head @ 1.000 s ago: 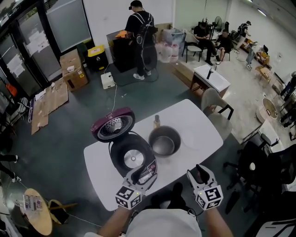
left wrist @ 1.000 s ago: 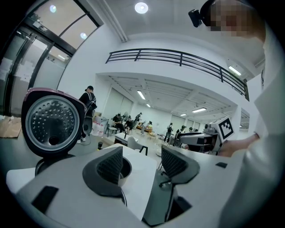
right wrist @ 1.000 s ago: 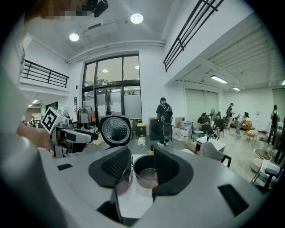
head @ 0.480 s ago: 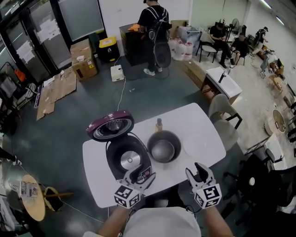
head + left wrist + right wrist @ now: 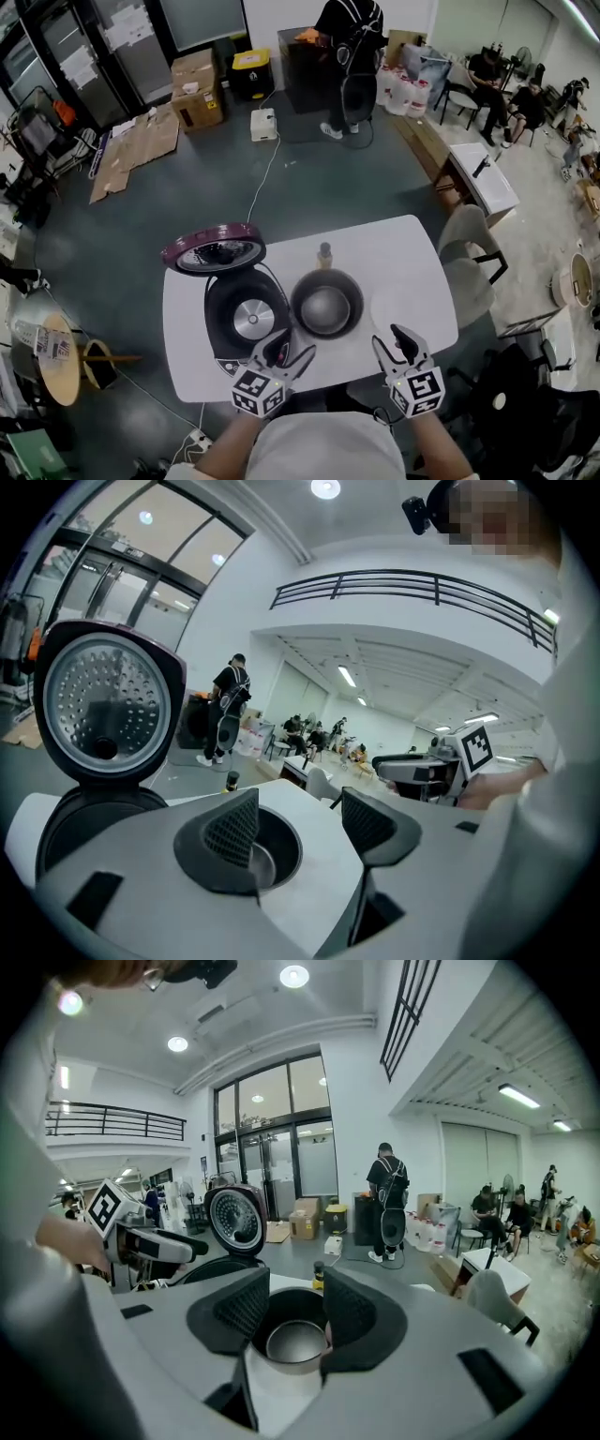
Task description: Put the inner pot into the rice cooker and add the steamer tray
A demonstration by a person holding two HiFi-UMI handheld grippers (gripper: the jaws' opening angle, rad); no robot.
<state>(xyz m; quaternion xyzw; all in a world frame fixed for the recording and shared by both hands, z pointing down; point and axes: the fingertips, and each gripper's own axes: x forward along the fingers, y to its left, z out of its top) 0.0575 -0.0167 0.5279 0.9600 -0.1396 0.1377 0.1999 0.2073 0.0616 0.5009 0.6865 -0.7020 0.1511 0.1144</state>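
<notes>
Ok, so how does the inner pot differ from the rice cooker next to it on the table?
The rice cooker has a maroon lid standing open behind it; the inner pot has no lid. The rice cooker's cavity is black with a shiny plate at the bottom; the inner pot is grey metal inside. Both are round, open-topped, empty and side by side on the white table.

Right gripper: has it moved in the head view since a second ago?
Yes. The right gripper has come forward, closer to the inner pot standing on the table; its jaws are open and empty.
</notes>
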